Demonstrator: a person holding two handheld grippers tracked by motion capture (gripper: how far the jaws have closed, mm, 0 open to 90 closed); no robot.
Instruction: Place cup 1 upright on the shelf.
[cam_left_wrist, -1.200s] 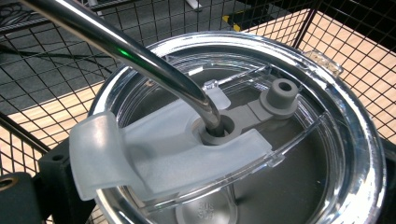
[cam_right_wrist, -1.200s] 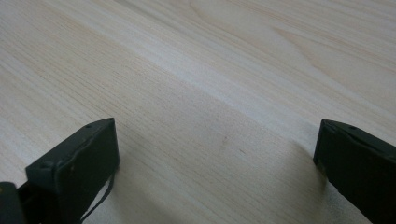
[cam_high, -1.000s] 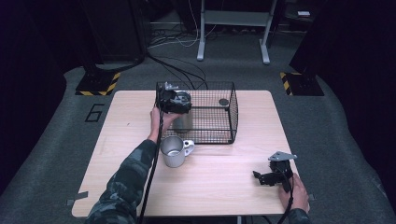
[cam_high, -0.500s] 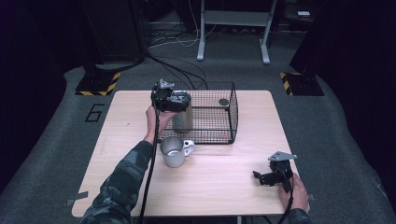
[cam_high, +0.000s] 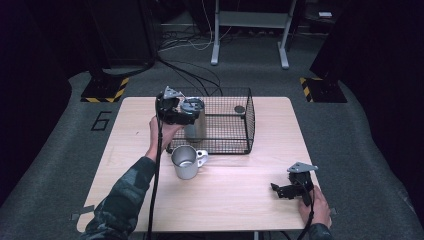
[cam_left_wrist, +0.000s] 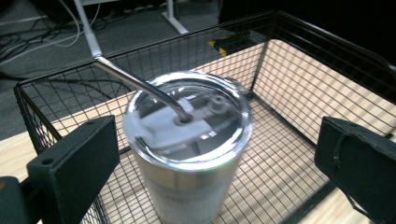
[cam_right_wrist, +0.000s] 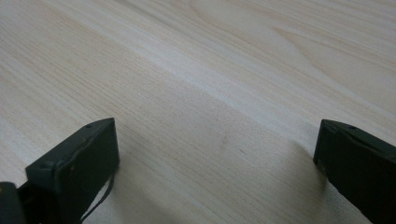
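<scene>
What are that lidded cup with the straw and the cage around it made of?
The silver tumbler looks like brushed steel with a dull sheen, its bent straw shiny metal, its lid seemingly clear plastic. The black basket appears to be coated wire mesh.

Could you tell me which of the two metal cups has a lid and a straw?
It is the tall steel tumbler standing inside the wire basket, between the open jaws of the left gripper. The open-topped handled mug sits on the table outside the basket.

The tumbler (cam_left_wrist: 187, 149) is motion-blurred and its base runs off the bottom edge; the small dark thing (cam_high: 239, 109) in the basket (cam_high: 247, 120) is too tiny to identify.
</scene>
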